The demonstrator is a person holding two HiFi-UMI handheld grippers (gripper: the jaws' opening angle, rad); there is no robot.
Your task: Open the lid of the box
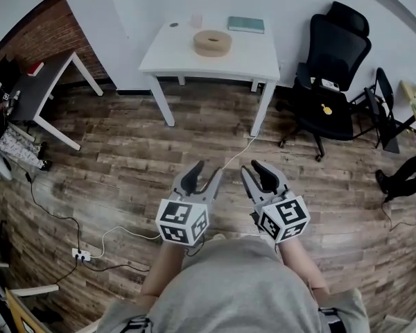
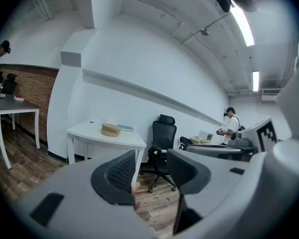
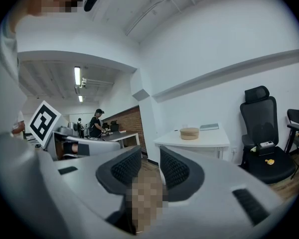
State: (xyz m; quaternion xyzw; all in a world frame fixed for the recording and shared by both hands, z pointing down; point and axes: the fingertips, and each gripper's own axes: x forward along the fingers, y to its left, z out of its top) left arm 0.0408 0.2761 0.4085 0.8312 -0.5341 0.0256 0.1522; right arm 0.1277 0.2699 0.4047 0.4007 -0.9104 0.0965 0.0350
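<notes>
- While held over the wood floor [image 1: 125, 151], left claw [image 1: 203, 177] & right claw [image 1: 256, 173] both stand spread, nothing btwn pads.
- Round tan box [image 1: 212, 42] sits on white bench [image 1: 173, 57] by far wall, lid on, well apart from both claws.
- Book [image 1: 246, 24] at bench rear; black chair [image 1: 329, 82] to bench's right.

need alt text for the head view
A person's left gripper and right gripper, jaws apart and empty, hover over a wooden plank floor. Ahead, a round tan box sits on a white table, a black office chair to its right.
</notes>
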